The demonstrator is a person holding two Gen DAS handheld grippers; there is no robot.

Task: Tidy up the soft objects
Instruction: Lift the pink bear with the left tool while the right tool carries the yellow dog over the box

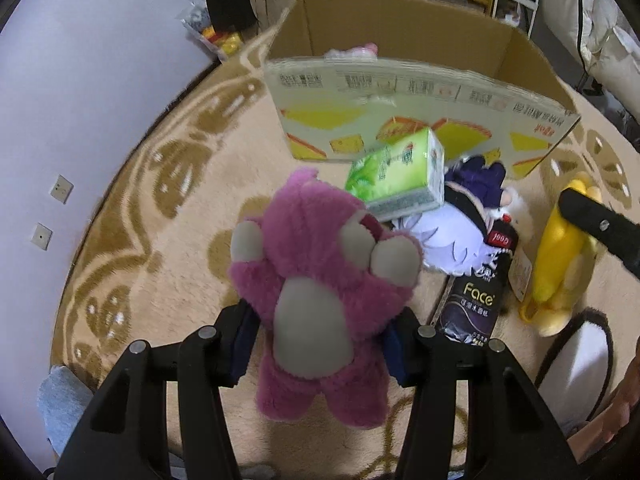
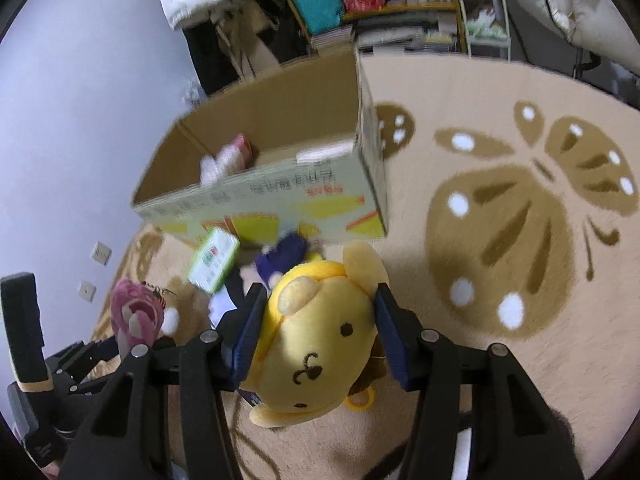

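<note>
My left gripper [image 1: 320,344] is shut on a pink plush bear [image 1: 320,280], held above the rug; the bear also shows at the left of the right wrist view [image 2: 136,316]. My right gripper [image 2: 316,328] is shut on a yellow plush dog [image 2: 320,340], which shows at the right of the left wrist view [image 1: 560,260]. An open cardboard box [image 1: 420,120] stands ahead on the rug, also in the right wrist view [image 2: 280,196], with pink-white soft items [image 2: 224,160] inside. A purple-white plush doll [image 1: 468,216] lies before the box.
A green tissue pack [image 1: 400,176] leans on the doll; it also shows in the right wrist view [image 2: 214,260]. A dark "Face" pack [image 1: 476,300] lies beside it. A lilac wall [image 1: 80,100] is left. Cluttered shelves [image 2: 380,8] stand behind the box. Patterned beige rug [image 2: 520,220] spreads right.
</note>
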